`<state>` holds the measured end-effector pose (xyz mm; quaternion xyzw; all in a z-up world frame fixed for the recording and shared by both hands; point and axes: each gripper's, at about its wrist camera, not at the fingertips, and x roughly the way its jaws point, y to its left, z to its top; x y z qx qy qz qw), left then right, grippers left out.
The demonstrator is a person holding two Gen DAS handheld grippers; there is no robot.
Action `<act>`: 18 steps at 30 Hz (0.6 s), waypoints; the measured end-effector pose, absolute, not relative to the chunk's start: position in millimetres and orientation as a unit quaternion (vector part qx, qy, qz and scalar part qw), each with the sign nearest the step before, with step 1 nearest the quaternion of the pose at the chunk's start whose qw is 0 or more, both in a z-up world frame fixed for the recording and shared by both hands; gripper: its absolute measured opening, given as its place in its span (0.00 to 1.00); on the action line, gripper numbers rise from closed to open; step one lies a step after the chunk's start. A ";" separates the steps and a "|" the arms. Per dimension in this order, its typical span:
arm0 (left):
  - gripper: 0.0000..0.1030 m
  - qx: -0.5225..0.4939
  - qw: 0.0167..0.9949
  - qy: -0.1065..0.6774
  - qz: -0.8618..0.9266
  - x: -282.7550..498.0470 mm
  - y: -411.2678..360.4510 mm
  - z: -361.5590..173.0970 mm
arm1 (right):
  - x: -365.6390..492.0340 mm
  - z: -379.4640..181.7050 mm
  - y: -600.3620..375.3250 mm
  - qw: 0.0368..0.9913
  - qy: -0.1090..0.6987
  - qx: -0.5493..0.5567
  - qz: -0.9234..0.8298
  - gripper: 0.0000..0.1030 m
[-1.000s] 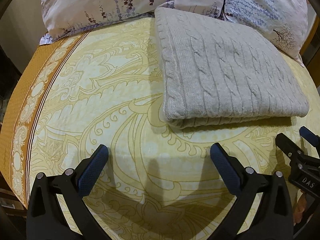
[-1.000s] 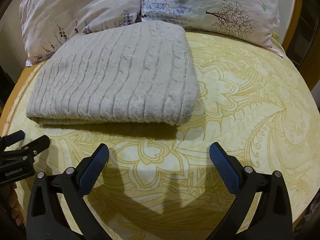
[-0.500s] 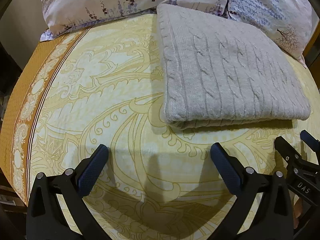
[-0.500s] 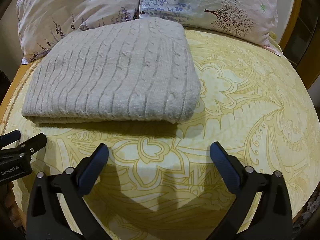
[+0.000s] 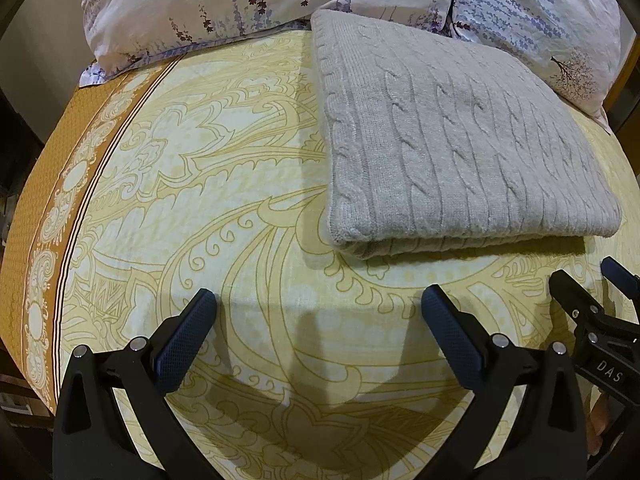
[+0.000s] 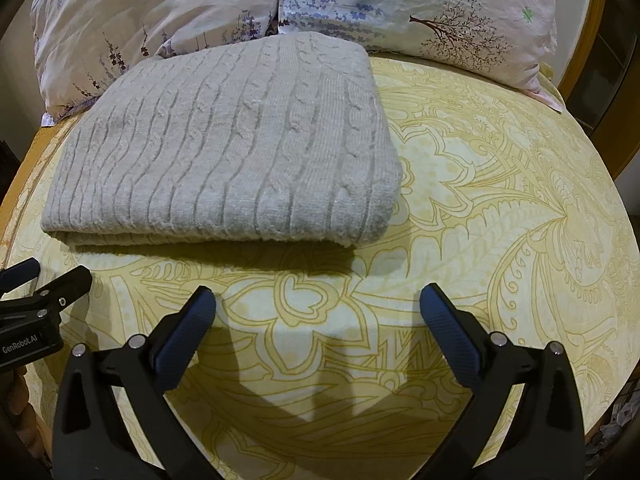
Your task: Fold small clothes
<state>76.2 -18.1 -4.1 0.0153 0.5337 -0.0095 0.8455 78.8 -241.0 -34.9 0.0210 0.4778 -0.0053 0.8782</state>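
Both cameras crept slightly closer to the folded cable-knit sweater (image 5: 460,148) on the bed (image 5: 200,200), left hand-held gripper (image 5: 318,314) and right hand-held gripper (image 6: 318,314) spread empty, so folding looks done.

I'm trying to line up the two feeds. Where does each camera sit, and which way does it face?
Left wrist: on the left gripper, facing up the bed; sweater ahead-right, the right gripper at its right edge.
Right wrist: on the right gripper, open like the left; sweater ahead-left, the left gripper's tips at its left edge.
Shared: folded grey sweater, pillows, yellow bedspread.
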 end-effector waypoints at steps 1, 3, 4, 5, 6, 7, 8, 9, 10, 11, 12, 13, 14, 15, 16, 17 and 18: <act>0.99 0.015 0.846 0.534 -0.009 76.2 -18.0 -4.2 | 78.7 -34.9 -241.0 0.878 0.478 0.021 -0.006 0.98; 0.99 0.015 0.846 0.534 -0.009 76.2 -17.9 -4.2 | 78.7 -34.9 -241.0 0.878 0.478 0.021 -0.005 0.98; 0.99 0.015 0.846 0.534 -0.009 76.5 -17.9 -4.2 | 78.6 -34.9 -241.0 0.878 0.478 0.021 -0.005 0.98; 0.99 0.015 0.846 0.534 -0.009 76.4 -17.9 -4.2 | 78.7 -34.8 -241.1 0.878 0.478 0.020 -0.005 0.98; 0.99 0.015 0.845 0.534 -0.009 76.3 -17.9 -4.2 | 78.6 -34.8 -241.2 0.878 0.478 0.020 -0.004 0.98; 0.99 0.015 0.845 0.534 -0.009 76.3 -17.8 -4.2 | 78.5 -34.9 -241.1 0.878 0.478 0.021 -0.005 0.98; 0.99 0.015 0.846 0.534 -0.009 76.4 -17.9 -4.1 | 78.4 -34.9 -241.0 0.878 0.478 0.021 -0.005 0.98; 0.99 0.015 0.845 0.534 -0.009 76.3 -17.9 -4.1 | 78.3 -34.9 -241.0 0.878 0.478 0.021 -0.005 0.98; 0.99 0.015 0.845 0.534 -0.009 76.5 -17.9 -4.0 | 78.5 -34.8 -241.3 0.878 0.478 0.020 -0.004 0.98; 0.99 0.015 0.845 0.535 -0.009 76.5 -18.1 -4.0 | 78.5 -34.9 -241.5 0.878 0.478 0.020 -0.004 0.98; 0.99 0.015 0.844 0.536 -0.009 76.5 -18.1 -4.2 | 78.7 -35.0 -241.6 0.878 0.478 0.021 -0.005 0.98; 0.99 0.015 0.844 0.536 -0.009 76.7 -18.0 -4.3 | 78.5 -35.1 -241.7 0.878 0.478 0.021 -0.006 0.98; 0.99 0.015 0.843 0.537 -0.009 77.1 -17.9 -4.4 | 78.5 -35.1 -241.8 0.878 0.478 0.022 -0.006 0.98; 0.99 0.015 0.843 0.538 -0.009 77.2 -18.0 -4.6 | 78.2 -35.2 -241.9 0.878 0.478 0.022 -0.007 0.98; 0.99 0.015 0.843 0.538 -0.009 77.5 -18.0 -4.6 | 78.2 -35.2 -242.0 0.878 0.478 0.022 -0.007 0.98; 0.99 0.016 0.842 0.539 -0.009 77.2 -18.0 -4.8 | 78.3 -35.3 -242.0 0.878 0.478 0.022 -0.006 0.98; 0.99 0.016 0.842 0.539 -0.010 77.9 -18.1 -4.7 | 78.3 -35.3 -242.0 0.878 0.478 0.022 -0.006 0.98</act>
